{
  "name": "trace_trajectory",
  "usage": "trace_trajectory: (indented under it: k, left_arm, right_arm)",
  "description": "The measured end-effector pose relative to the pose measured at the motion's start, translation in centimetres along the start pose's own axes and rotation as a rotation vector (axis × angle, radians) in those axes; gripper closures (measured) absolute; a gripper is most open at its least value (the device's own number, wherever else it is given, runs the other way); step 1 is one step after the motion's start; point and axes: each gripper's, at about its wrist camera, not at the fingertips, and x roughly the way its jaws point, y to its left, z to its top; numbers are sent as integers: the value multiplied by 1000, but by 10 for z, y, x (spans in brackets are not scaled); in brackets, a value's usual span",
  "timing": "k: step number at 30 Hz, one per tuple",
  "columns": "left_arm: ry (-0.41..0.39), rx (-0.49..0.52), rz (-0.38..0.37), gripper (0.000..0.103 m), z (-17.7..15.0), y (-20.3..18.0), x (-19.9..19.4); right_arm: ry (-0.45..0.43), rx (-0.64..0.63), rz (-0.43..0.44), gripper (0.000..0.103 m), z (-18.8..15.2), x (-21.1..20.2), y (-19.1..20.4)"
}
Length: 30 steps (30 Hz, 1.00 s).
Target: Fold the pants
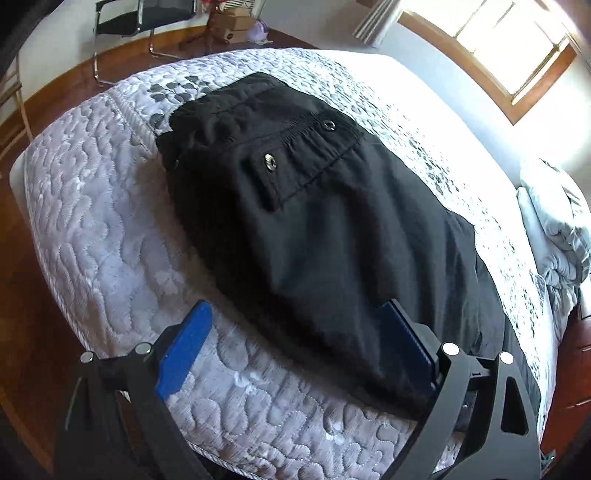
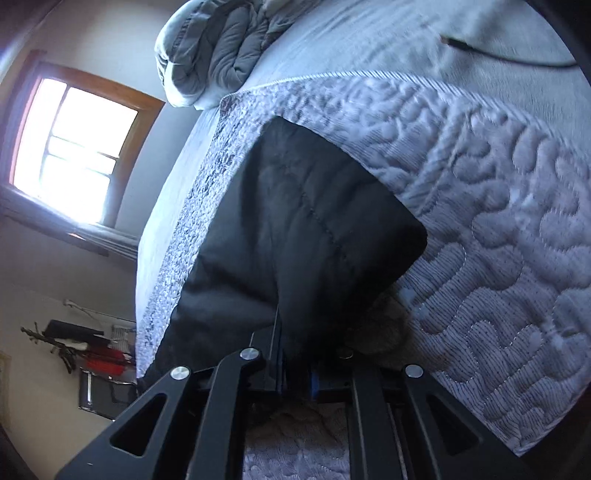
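Note:
Black pants (image 1: pixel 295 192) lie on the quilted mattress (image 1: pixel 92 221), waistband with two metal snaps at the far end. My left gripper (image 1: pixel 297 310) is open, and its blue pads (image 1: pixel 184 347) straddle the near edge of the fabric without pressing it. The right-hand finger sits over the cloth. In the right wrist view, my right gripper (image 2: pixel 291 354) is shut on a pinched edge of the pants (image 2: pixel 295 221). The black cloth rises from the mattress (image 2: pixel 498 221) into the jaws, and the fingertips are buried in the fabric.
A crumpled grey duvet (image 1: pixel 561 229) (image 2: pixel 221 48) lies at one end of the bed. A black cable (image 2: pixel 498 55) runs over the sheet. On the wooden floor (image 1: pixel 22 295) beyond the bed stand a chair (image 1: pixel 144 18) and cardboard boxes (image 1: pixel 232 22). A bright window (image 1: pixel 498 48) is in the wall.

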Motion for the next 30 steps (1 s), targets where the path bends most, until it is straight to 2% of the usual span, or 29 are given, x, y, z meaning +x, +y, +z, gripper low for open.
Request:
trace_trajectory:
  k: [6,12,14,19,22,30]
  left_arm:
    - [6,5,-22,10,-3,-3,-1]
    - [-2,1,-60,10,-7,-1,-14]
    - [0,-2,-74,10,-8,-1,-17]
    - [2,-9,-90,9,-11,1,-21]
    - [8,-22,-96,9,-11,5,-21]
    - [23,-56,-99,9,-11,16,-16]
  right_arm:
    - [-80,-215,-70,94,-6,-28,83]
    - [-109,-513,-55,94,-39,-32,192]
    - [-86,-605,-42,94,-58,-24,226]
    - [-23,-811,-78,94,-113,11,288]
    - [33,-878,-88,94,-140,30,301]
    - [197,-1122,-189,94,-230,96,324]
